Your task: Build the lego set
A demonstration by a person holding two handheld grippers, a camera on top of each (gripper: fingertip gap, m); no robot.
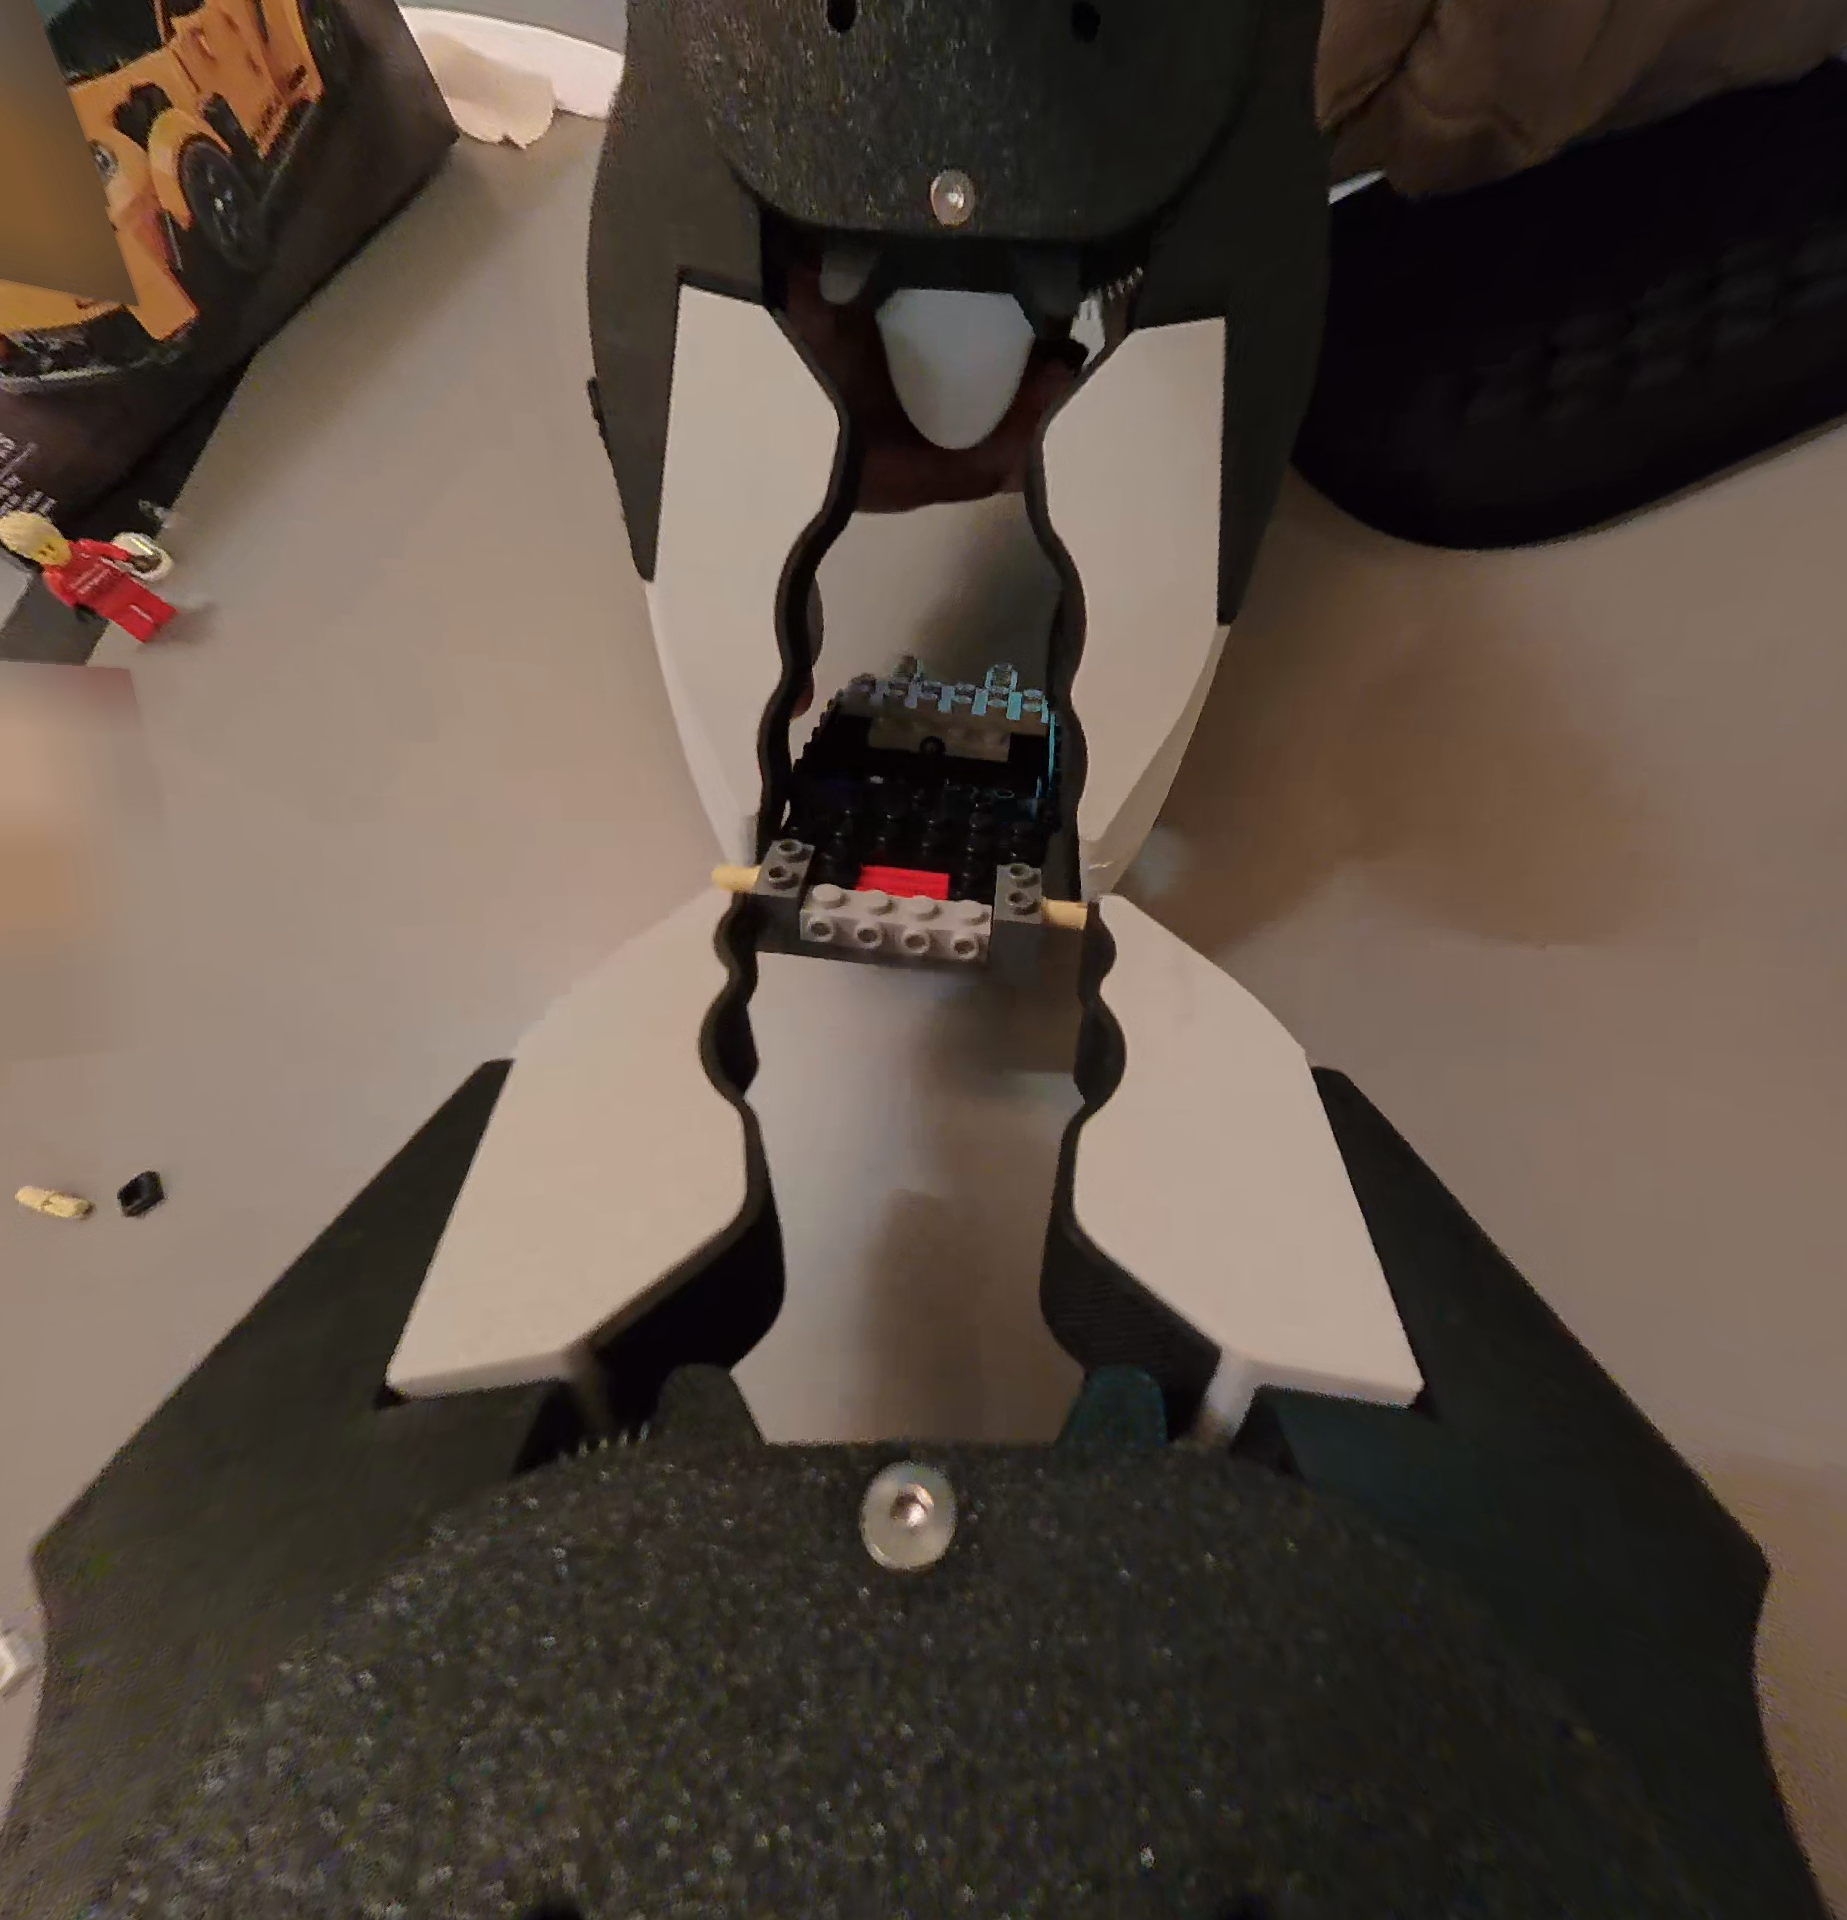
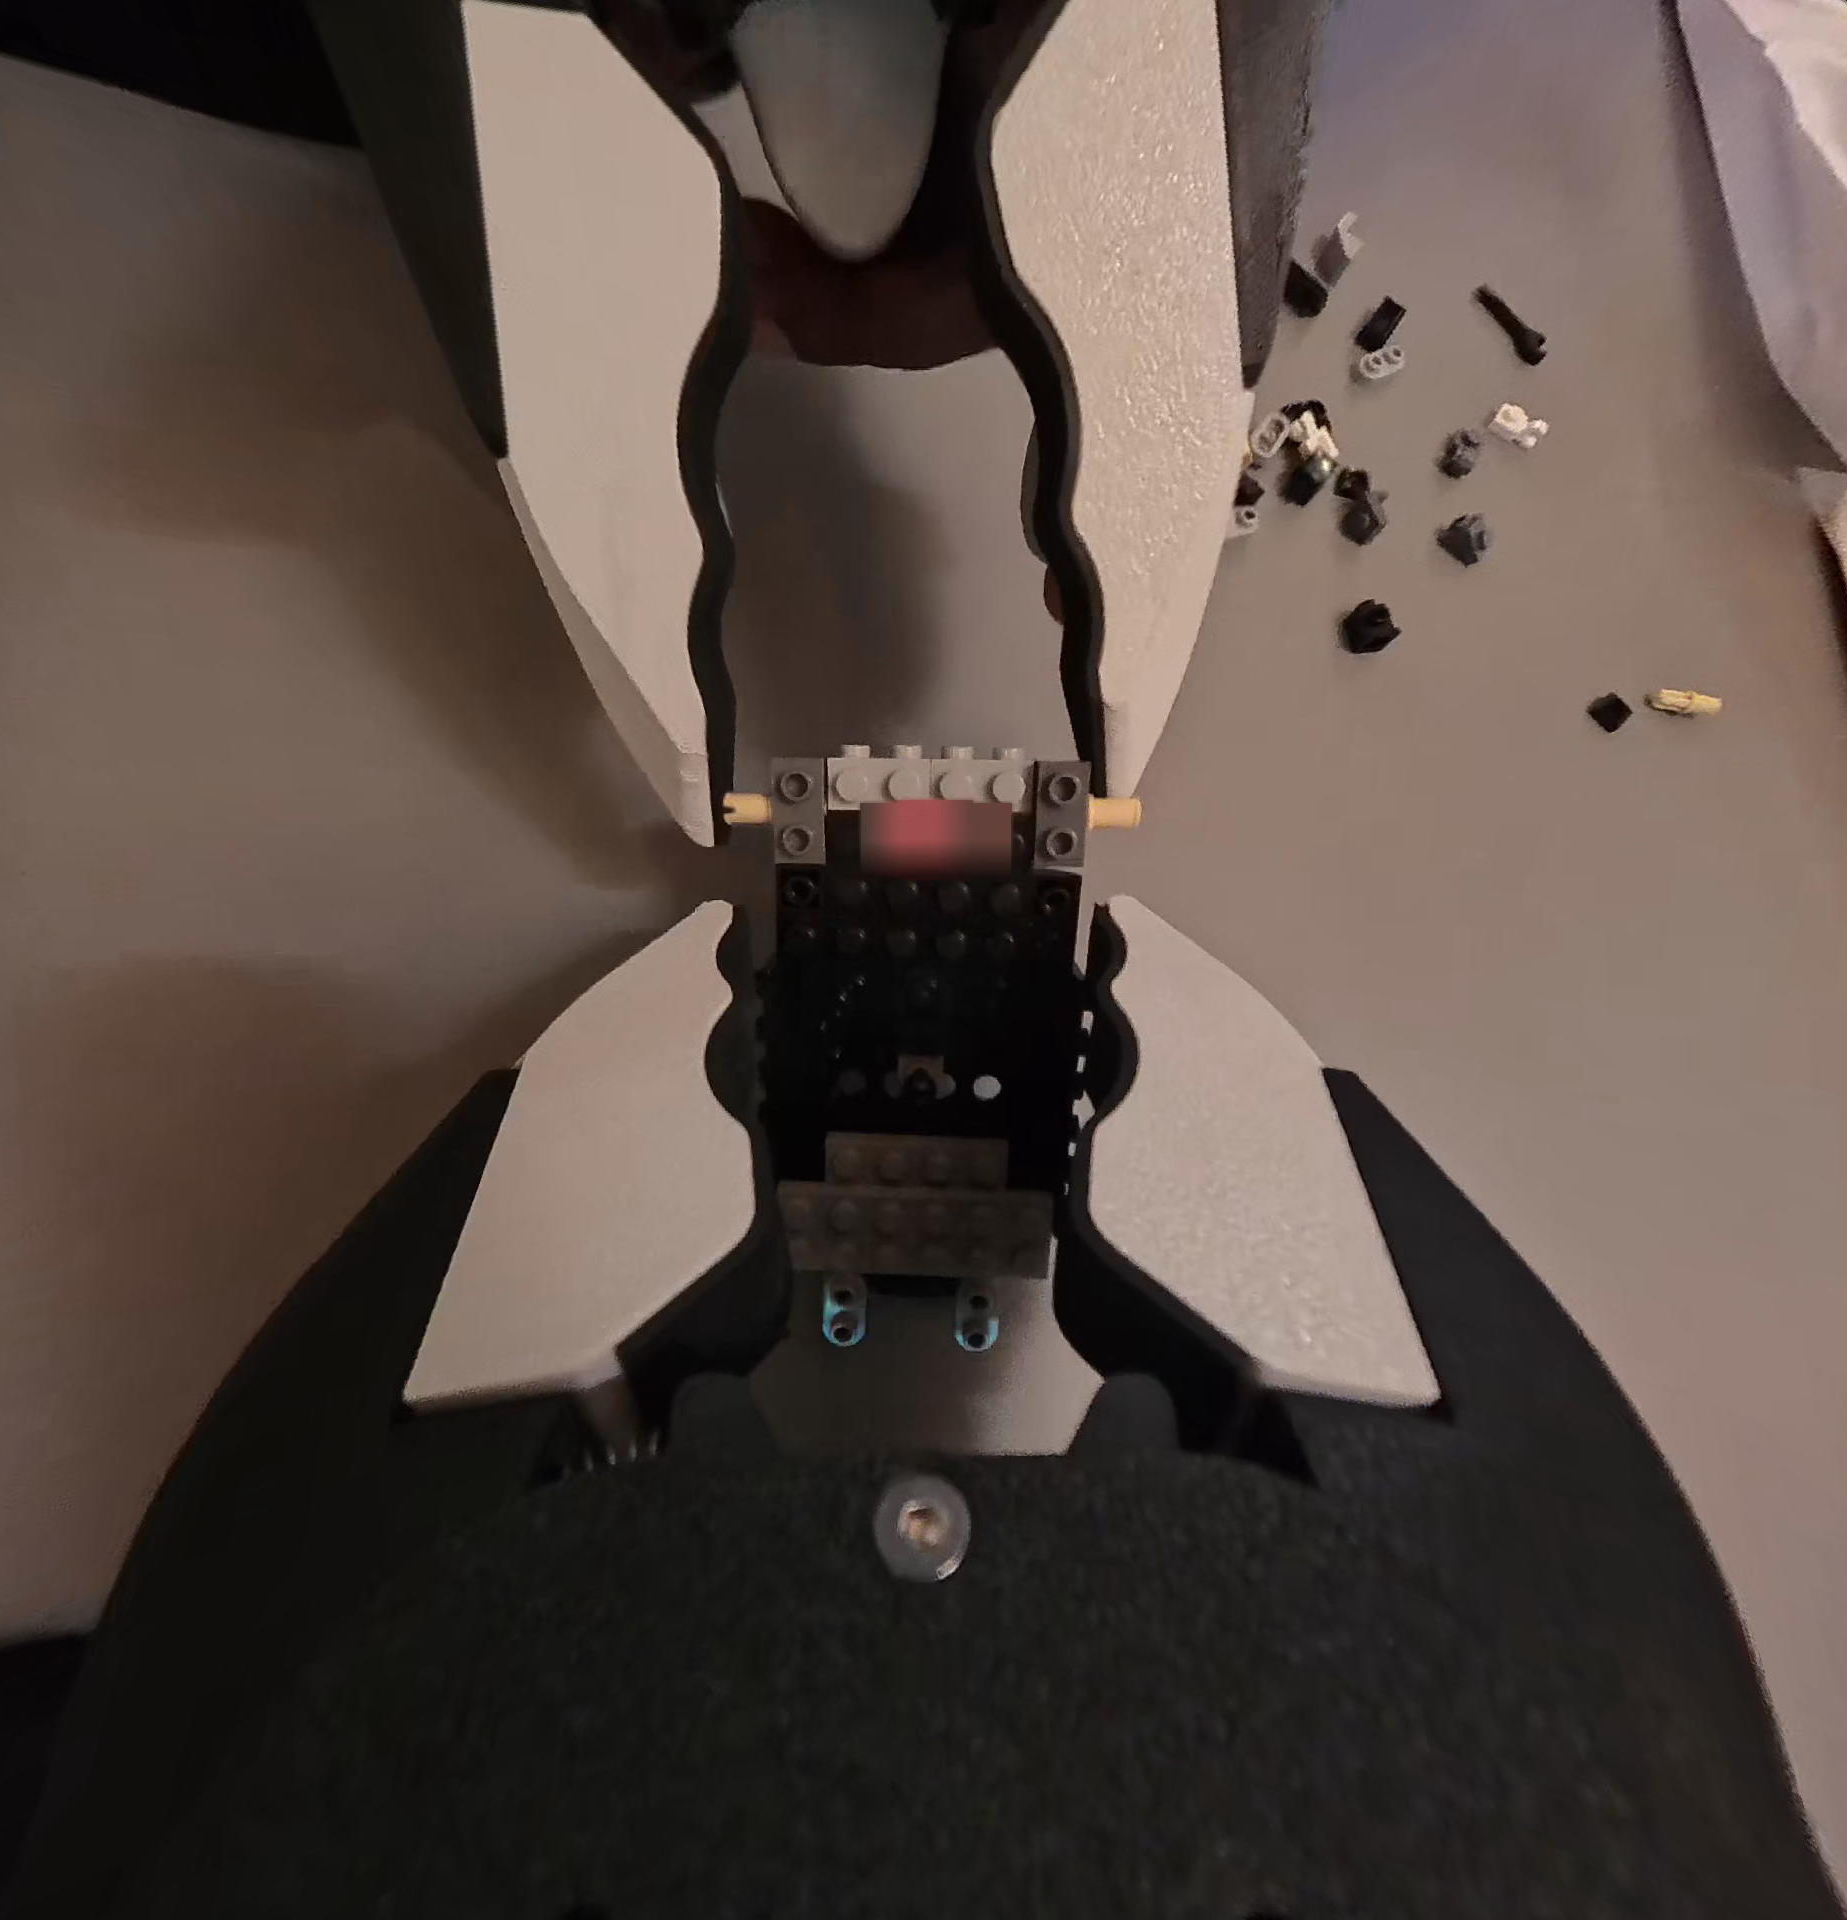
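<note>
1. Right gripper: clenched on the Lego car chassis, wavy black pads pressed flat against both long black sides.
2. Left gripper: closing in from the opposite end, tips level with the light grey studded end of the chassis. Grasping or merely flanking? Cannot tell.
3. Tan axle pins: poking out sideways from the grey corner bricks, right by the left gripper's fingertips.
4. Chassis itself: dead centre in both wrist views, bridging the two grippers nose to nose. Red piece just behind the grey end, black studded floor in the middle, darker grey plates and two pale blue bits at the right gripper's end.
5. Underneath: grey tabletop.
6. In the left wrist view, out at 9 o'clock, a loose tan pin with a small black piece just beside it.
7. At 10 o'clock, a minifigure in red, lying down at the foot of the set box with an orange car pictured on it.
8. In the right wrist view, at 2 o'clock, a scatter of loose pieces, black, grey and white, well apart from the chassis.
9. Far at 1 o'clock, crumpled white paper.
</note>
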